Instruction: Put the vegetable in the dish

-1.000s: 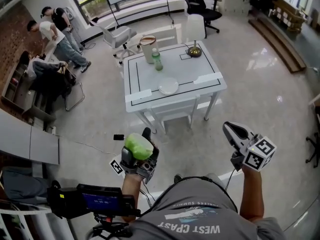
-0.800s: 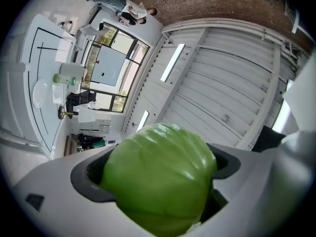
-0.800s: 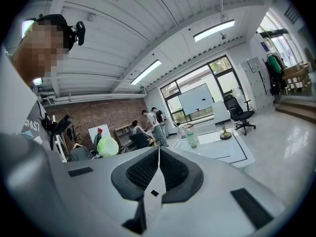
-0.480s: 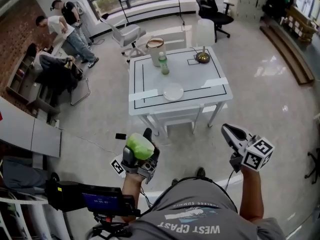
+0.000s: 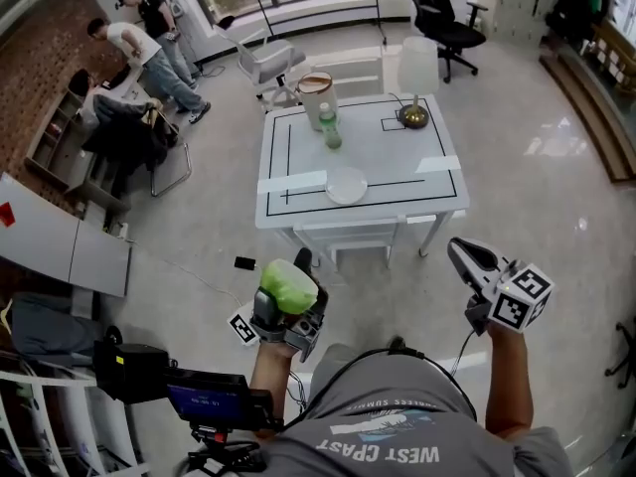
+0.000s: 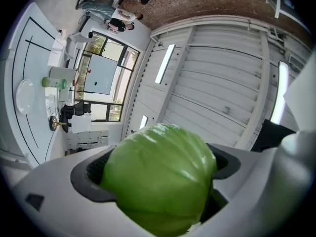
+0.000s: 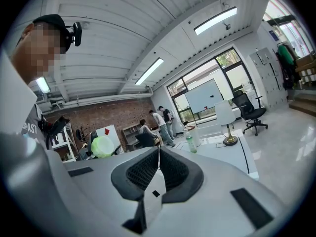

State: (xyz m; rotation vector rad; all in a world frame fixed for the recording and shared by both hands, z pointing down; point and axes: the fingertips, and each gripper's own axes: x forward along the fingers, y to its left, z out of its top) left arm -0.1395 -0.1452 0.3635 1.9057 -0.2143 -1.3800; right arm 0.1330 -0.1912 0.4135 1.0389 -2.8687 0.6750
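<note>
The white table (image 5: 437, 179) has drawn nearer in the head view as the person walks toward it. The cabbage (image 5: 288, 288), a round green head, sits clamped between the jaws of the left gripper (image 5: 288, 306), near the person's body and well apart from the dish (image 5: 346, 185) by the table's near edge. The right gripper (image 5: 465, 254), out to the right, has its jaws pressed together on nothing. The carry probably wants a steady squeeze, then a lowering over the dish's middle, clear of the bottle (image 5: 330, 127) farther back.

Open approach to the counter (image 5: 298, 157)
Bare floor (image 5: 199, 256) lies before it; the dish (image 5: 346, 185) sits near the front edge, with bottle (image 5: 329, 127), jug (image 5: 316, 92) and lamp (image 5: 417, 78) standing behind.
</note>
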